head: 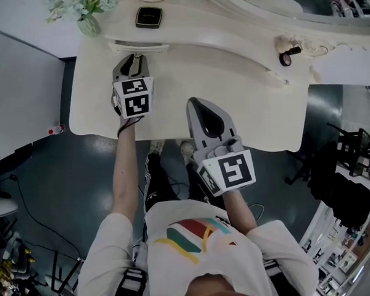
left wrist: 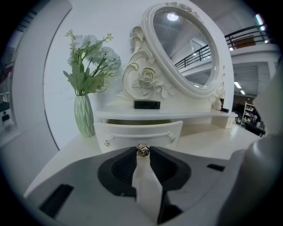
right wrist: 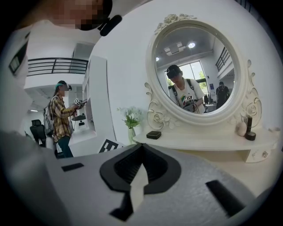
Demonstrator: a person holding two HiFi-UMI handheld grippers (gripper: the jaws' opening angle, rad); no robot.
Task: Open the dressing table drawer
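A small white drawer (left wrist: pixel 139 132) stands pulled a little way out from under the dressing table's raised shelf, a dark gap showing above its front. In the left gripper view my left gripper (left wrist: pixel 142 153) is shut on the gold rose-shaped knob (left wrist: pixel 142 149) at the middle of the drawer front. From the head view the left gripper (head: pixel 133 59) reaches the drawer (head: pixel 139 46) and hides the knob. My right gripper (head: pixel 199 106) hovers over the table top nearer the front edge, jaws together with nothing between them; its own view (right wrist: pixel 141 146) faces the mirror.
A green vase of flowers (left wrist: pixel 84 115) stands left of the drawer, a black box (head: pixel 148 17) on the shelf above it. An oval mirror (right wrist: pixel 199 70) rises behind. A dark bottle (head: pixel 289 53) sits at the right. A person (right wrist: pixel 62 114) stands far left.
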